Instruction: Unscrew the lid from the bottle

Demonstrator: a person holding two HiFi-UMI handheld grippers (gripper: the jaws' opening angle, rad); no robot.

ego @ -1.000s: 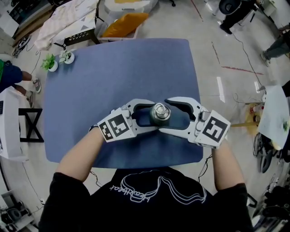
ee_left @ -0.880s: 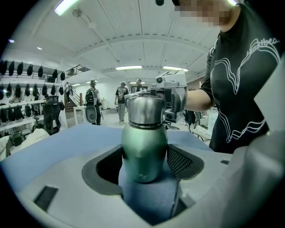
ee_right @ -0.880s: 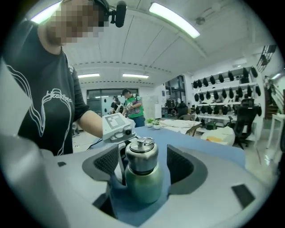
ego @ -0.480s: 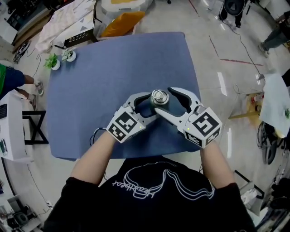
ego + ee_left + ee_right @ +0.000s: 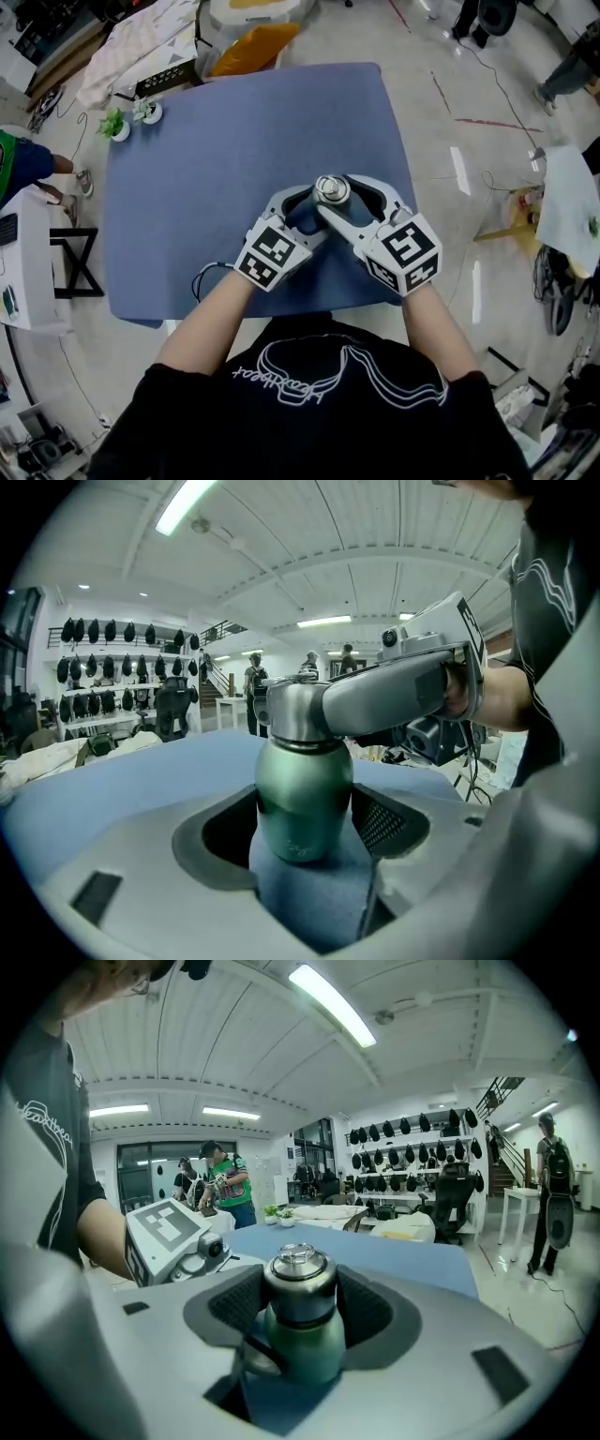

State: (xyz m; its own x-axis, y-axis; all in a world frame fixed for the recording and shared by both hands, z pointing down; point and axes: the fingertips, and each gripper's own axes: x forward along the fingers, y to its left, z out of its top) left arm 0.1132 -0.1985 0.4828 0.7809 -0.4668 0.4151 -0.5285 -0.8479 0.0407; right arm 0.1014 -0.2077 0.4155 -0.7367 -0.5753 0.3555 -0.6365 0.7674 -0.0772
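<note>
Our left gripper (image 5: 302,214) clasps the bottle (image 5: 305,780). The jaws of our right gripper (image 5: 300,1307) have just been closing and pinch the lid (image 5: 298,1277). Two potted plants (image 5: 131,117) stand well apart at the table (image 5: 234,141) corner.

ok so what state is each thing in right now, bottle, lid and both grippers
green metal bottle: upright on the blue table
silver metal lid: on the bottle, not yet off
left gripper: fingers clamped on the bottle's body
right gripper: fingers have just been closing, now pressed on the lid
</note>
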